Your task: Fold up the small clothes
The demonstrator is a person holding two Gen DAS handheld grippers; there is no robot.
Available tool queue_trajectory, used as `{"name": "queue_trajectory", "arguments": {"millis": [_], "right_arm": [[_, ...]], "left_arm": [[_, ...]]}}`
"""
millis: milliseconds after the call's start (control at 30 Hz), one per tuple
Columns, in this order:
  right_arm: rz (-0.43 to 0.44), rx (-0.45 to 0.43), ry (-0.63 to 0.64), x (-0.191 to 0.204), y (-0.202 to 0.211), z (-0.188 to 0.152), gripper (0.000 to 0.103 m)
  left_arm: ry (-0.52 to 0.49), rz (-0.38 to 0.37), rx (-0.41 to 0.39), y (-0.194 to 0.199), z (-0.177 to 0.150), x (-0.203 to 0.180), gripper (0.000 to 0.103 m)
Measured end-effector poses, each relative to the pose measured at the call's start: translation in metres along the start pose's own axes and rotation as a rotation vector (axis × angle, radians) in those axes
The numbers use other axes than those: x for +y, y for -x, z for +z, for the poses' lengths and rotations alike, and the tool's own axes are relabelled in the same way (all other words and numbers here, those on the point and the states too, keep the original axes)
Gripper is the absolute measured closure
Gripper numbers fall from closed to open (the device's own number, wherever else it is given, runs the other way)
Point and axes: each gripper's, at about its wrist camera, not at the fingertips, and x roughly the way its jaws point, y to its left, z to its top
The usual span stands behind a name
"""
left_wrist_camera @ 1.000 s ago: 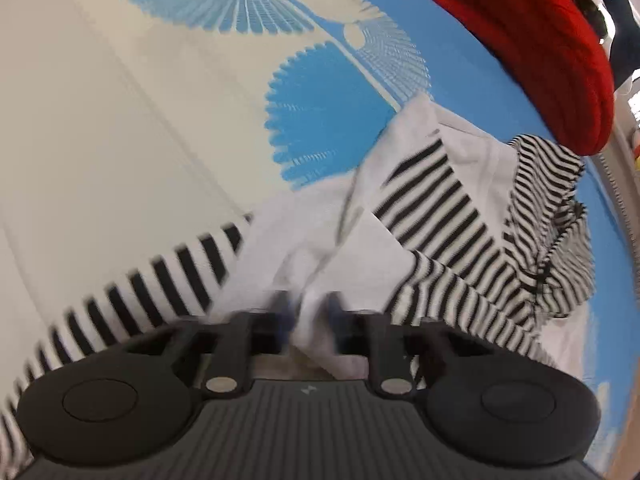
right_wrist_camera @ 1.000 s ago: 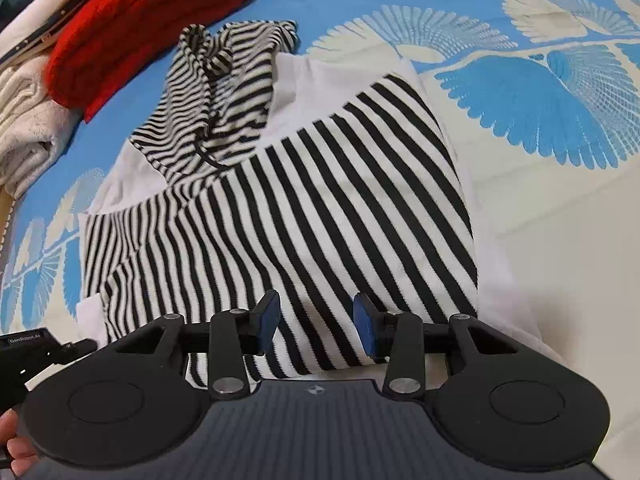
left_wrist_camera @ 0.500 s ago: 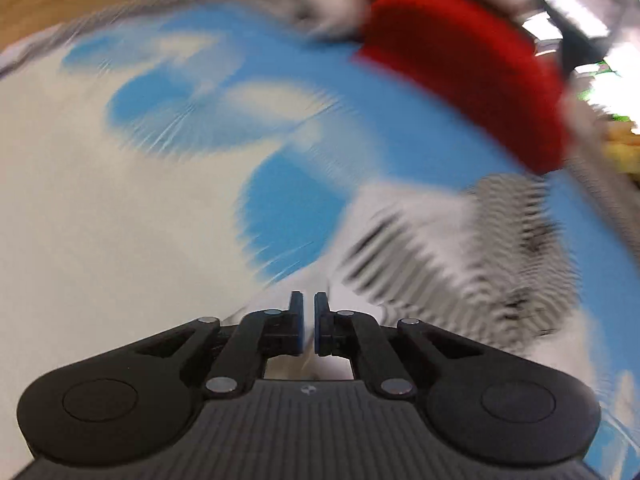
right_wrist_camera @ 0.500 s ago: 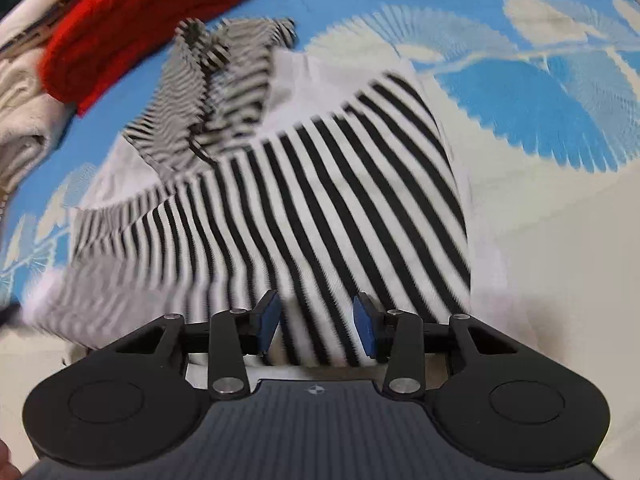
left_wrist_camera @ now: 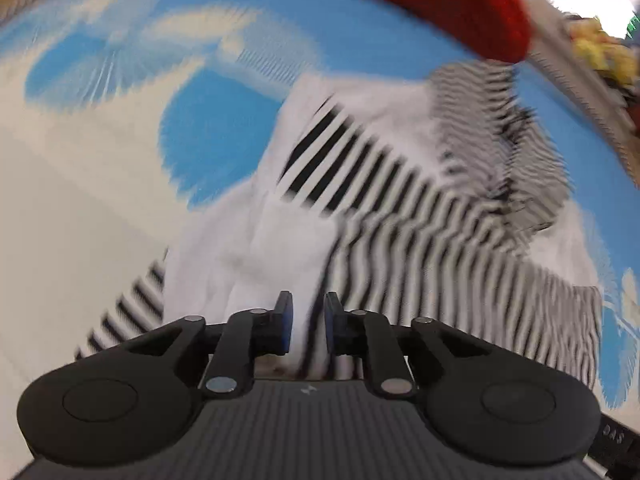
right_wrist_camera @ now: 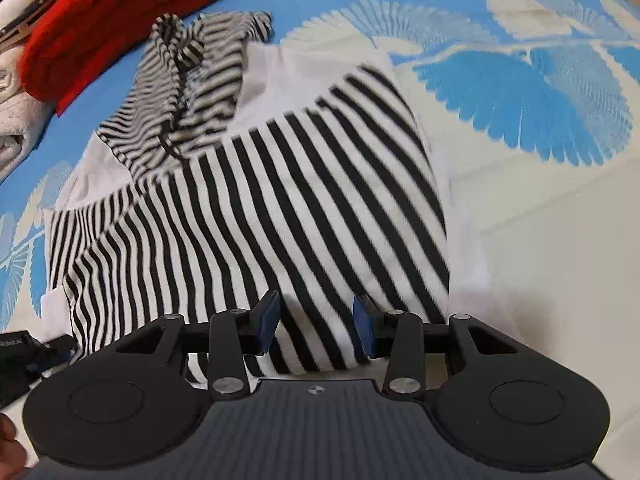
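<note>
Blue-patterned sheet [right_wrist_camera: 520, 208], left gripper [left_wrist_camera: 307, 328] fingers apparently opening

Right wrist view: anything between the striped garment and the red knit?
Only a bare strip of blue sheet separates the striped garment from the red knit in the right wrist view.

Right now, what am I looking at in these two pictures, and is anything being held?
No robot here: a person holds a two-finger gripper in each hand, with a camera on each looking along its fingers. One picture is from the left gripper, blurred by movement; the other from the right gripper. Both look down on a black-and-white striped garment, partly folded on a blue and cream patterned cloth. Beyond it lies a red knit item. The left jaws are opening over the garment's edge, gripping nothing. The right jaws stand open above the stripes, holding nothing.
</note>
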Motion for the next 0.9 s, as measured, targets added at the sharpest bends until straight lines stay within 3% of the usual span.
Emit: {"name": "queue_trajectory", "arguments": {"millis": [67, 200, 300, 433, 667, 900], "right_arm": [[-0.007, -0.024, 0.020, 0.000, 0.003, 0.002, 0.059], [-0.028, 0.012, -0.005, -0.012, -0.005, 0.004, 0.055], [-0.034, 0.025, -0.034, -0.018, -0.008, 0.005, 0.055], [-0.033, -0.027, 0.001, -0.010, 0.005, 0.005, 0.055], [-0.099, -0.125, 0.082, -0.001, 0.026, 0.008, 0.055], [-0.140, -0.217, 0.201, 0.007, 0.054, 0.005, 0.055]], "left_arm": [[-0.004, -0.030, -0.008, 0.000, 0.004, -0.004, 0.082], [0.079, 0.014, 0.126, -0.032, -0.001, 0.003, 0.084], [0.023, 0.054, 0.053, -0.018, 0.005, -0.009, 0.083], [-0.043, 0.031, -0.060, 0.000, 0.009, -0.023, 0.078], [-0.087, 0.018, -0.099, 0.004, 0.011, -0.040, 0.077], [-0.193, 0.002, -0.190, 0.019, 0.006, -0.058, 0.056]]}}
